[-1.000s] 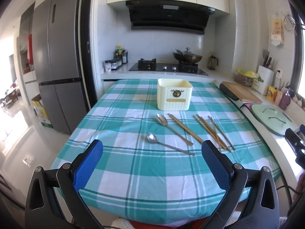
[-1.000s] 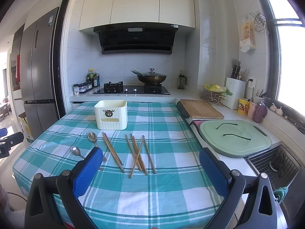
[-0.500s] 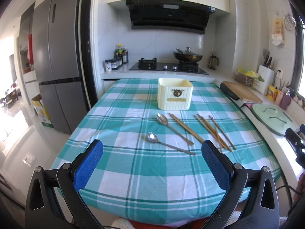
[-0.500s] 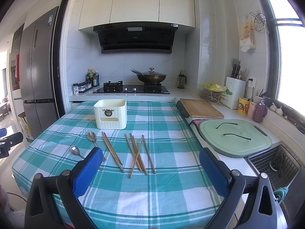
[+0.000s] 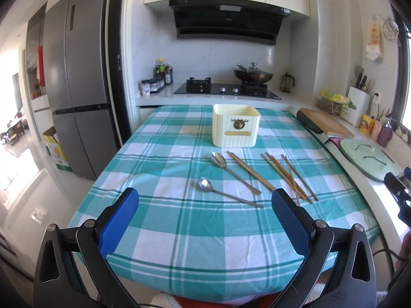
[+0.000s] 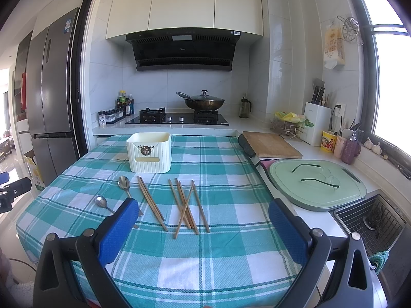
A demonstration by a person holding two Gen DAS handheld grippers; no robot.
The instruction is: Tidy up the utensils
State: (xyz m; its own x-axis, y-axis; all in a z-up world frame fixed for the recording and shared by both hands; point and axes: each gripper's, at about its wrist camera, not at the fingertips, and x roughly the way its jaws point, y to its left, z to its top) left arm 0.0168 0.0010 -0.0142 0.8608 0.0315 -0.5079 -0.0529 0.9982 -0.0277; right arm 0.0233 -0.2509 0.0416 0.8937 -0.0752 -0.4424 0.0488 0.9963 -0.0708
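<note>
Left gripper (image 5: 205,206) sits at the near edge of the checked tablecloth (image 5: 179,243), jaws spread wide, blue pads (image 5: 119,220) touching nothing. Right gripper (image 6: 203,220) same: wide apart, nothing held, hovering over the cloth nearer than the utensils; its left pad (image 6: 117,229) covers the handle ends of both spoons in that view.

Landmark is the cream utensil holder (image 5: 235,125), standing upright on the cloth. Nearer than it, well apart: near spoon (image 5: 226,192) lying flat, bowl toward the left. Closer to the holder, far spoon (image 5: 232,170), just beside a pair of chopsticks (image 5: 250,170) lying side by side. Right of that pair, a loose pile of chopsticks (image 5: 289,177), some crossed. Nothing blocks the utensils from either gripper.

Inside of the holder can't be seen. Beyond the holder: gas hob (image 5: 226,91) with a lidded wok (image 5: 253,75). Right of the holder on the counter: wooden cutting board (image 6: 271,145), green lid (image 6: 317,182).
</note>
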